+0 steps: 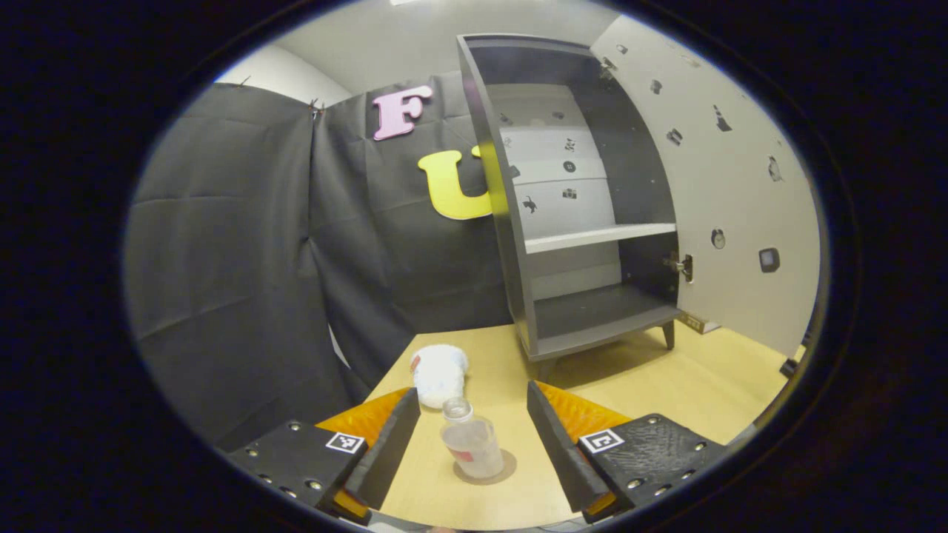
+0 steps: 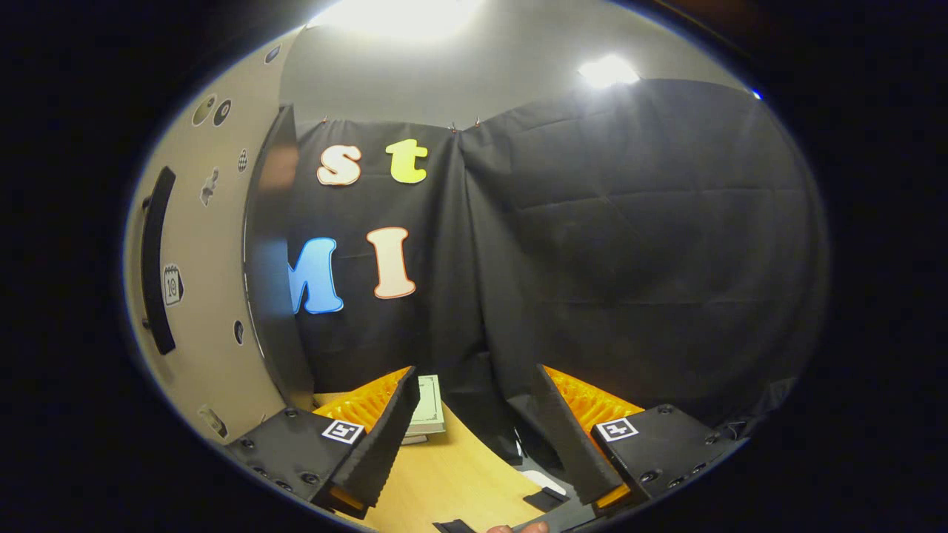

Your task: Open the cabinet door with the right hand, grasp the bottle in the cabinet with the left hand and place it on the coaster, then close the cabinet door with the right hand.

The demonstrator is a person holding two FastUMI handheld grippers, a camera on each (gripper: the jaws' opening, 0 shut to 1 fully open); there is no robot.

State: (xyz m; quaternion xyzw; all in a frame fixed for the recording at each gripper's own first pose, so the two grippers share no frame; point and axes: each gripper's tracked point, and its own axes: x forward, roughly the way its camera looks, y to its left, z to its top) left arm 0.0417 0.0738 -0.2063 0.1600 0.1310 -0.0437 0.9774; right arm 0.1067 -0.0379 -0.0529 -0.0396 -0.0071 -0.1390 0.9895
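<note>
A small clear bottle (image 1: pixel 472 444) with a clear cap stands upright on a round brown coaster (image 1: pixel 501 473) on the wooden table. My left gripper (image 1: pixel 472 392) is open, its fingers on either side of the bottle and apart from it. Behind stands the grey cabinet (image 1: pixel 518 244), its shelves bare and its pale door (image 1: pixel 733 192) swung wide to the right. In the right gripper view the door (image 2: pixel 204 296) with its black handle (image 2: pixel 155 259) sits at the left, a little off from my right gripper (image 2: pixel 476 374), which is open with nothing between its fingers.
A white fluffy object (image 1: pixel 438 372) lies on the table (image 1: pixel 666 385) just beyond the left finger. A pale booklet (image 2: pixel 426 406) lies on the table (image 2: pixel 444 474) ahead of the right gripper. Black cloth walls close the booth behind.
</note>
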